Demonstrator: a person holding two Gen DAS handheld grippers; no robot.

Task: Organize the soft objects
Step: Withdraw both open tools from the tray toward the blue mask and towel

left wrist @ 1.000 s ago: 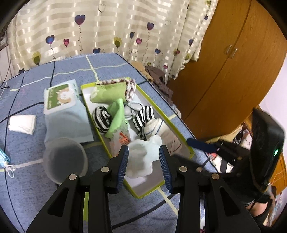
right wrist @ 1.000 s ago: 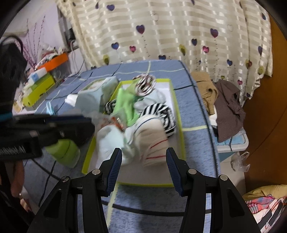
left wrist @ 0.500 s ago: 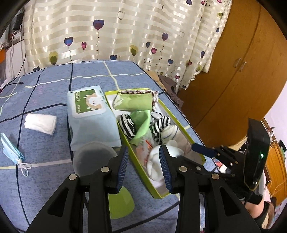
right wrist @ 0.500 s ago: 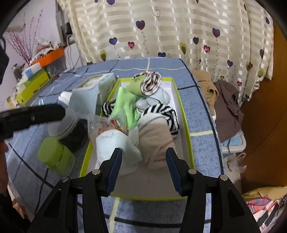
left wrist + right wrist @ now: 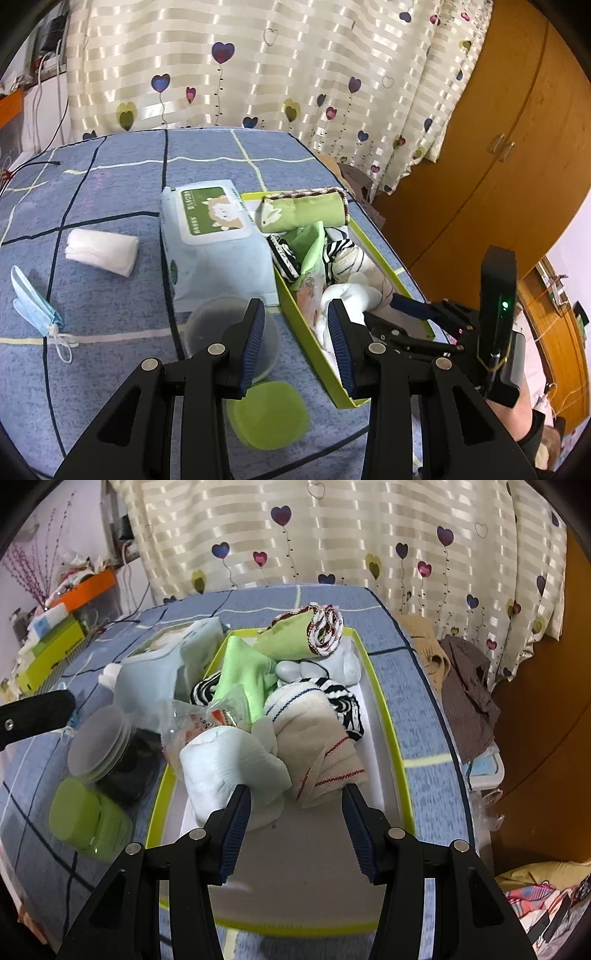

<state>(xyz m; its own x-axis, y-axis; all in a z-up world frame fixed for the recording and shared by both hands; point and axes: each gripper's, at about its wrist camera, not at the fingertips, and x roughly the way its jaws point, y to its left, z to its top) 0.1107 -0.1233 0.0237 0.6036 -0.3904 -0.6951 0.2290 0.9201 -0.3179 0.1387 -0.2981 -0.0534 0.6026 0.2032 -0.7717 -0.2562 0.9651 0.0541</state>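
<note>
Left wrist view: both empty, wide-open grippers, left gripper (image 5: 295, 332) and right gripper (image 5: 295, 823), hover by the tray (image 5: 384, 716); next is probably fetching the white roll (image 5: 101, 251) left of it

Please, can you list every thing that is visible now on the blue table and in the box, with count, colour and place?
box: 1, yellow-green rim, white inside, right part of the table
rolled towel: 1, green, far end of the box
socks: several, white, beige, striped black-white, piled in the box
wipes pack: 1, pale blue with green label, left beside the box
clear cup: 1, transparent, near the wipes pack
green lid: 1, light green, near edge of the table
white cloth: 1, white, folded, left of the wipes pack
face mask: 1, light blue, far left
left gripper: 1, black, open
right gripper: 1, black, open, over the box
</note>
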